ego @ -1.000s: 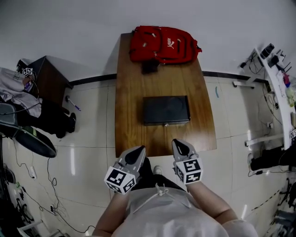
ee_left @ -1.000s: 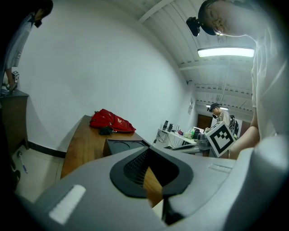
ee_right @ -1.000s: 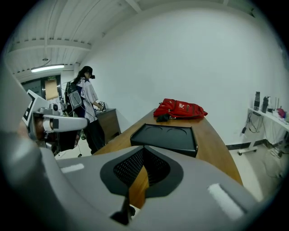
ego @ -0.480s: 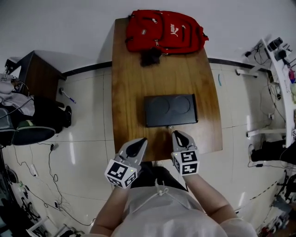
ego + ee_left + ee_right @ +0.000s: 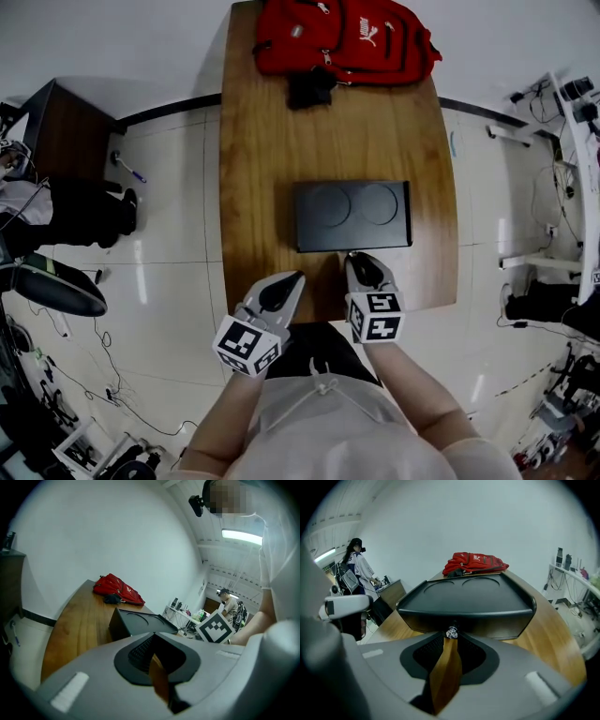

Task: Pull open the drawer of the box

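Note:
A flat black box (image 5: 352,216) lies in the middle of the wooden table (image 5: 258,141). Its front face (image 5: 468,620) carries a small shiny knob (image 5: 451,632) on the drawer, which looks closed. My right gripper (image 5: 352,261) points at that front; in the right gripper view its tips (image 5: 451,641) sit just short of the knob, jaws together, the knob still in full view. My left gripper (image 5: 286,281) hovers over the table's near edge, left of the box (image 5: 136,623), jaws together and empty (image 5: 152,653).
A red backpack (image 5: 342,42) lies at the table's far end. A dark cabinet (image 5: 66,112) stands left of the table, racks with gear (image 5: 572,103) to the right. A person (image 5: 356,569) stands off to the left in the right gripper view.
My right gripper has moved forward until its tips reach the front of the box. The left gripper has stayed near the table's front edge. The head camera has shifted forward.

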`<state>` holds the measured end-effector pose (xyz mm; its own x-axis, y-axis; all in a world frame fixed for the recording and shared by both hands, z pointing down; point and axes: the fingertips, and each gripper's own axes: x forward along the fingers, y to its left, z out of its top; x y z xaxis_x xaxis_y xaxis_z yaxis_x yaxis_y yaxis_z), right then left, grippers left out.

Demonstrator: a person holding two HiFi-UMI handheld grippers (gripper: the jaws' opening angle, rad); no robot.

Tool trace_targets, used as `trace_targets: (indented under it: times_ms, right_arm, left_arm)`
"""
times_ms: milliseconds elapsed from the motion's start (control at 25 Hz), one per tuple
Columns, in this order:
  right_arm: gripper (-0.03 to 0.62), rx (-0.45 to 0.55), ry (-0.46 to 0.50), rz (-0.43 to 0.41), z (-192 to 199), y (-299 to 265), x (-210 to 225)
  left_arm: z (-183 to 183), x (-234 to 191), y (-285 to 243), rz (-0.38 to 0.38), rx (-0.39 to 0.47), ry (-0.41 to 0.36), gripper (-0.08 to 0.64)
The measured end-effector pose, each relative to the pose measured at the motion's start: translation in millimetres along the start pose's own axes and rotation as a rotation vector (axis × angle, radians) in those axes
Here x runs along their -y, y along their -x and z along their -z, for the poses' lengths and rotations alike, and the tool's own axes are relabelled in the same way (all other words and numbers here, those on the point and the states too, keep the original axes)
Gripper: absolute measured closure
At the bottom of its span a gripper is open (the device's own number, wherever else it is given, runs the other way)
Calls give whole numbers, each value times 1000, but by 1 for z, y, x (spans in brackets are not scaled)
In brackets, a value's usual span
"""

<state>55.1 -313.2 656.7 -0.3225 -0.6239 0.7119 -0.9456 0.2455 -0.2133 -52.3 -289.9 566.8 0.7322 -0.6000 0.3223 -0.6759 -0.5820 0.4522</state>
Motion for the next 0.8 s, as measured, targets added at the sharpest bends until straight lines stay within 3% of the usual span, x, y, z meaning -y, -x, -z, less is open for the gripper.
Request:
trace_targets:
  times_ms: [520,800]
  right_arm:
    - [517,-24,-25,1,0,-5,3]
    - [517,-53,-39,-20,19,9,-3]
  left_arm:
    - [-2,14,0,31,7,20,554]
    - [1,26,10,35,10,10,554]
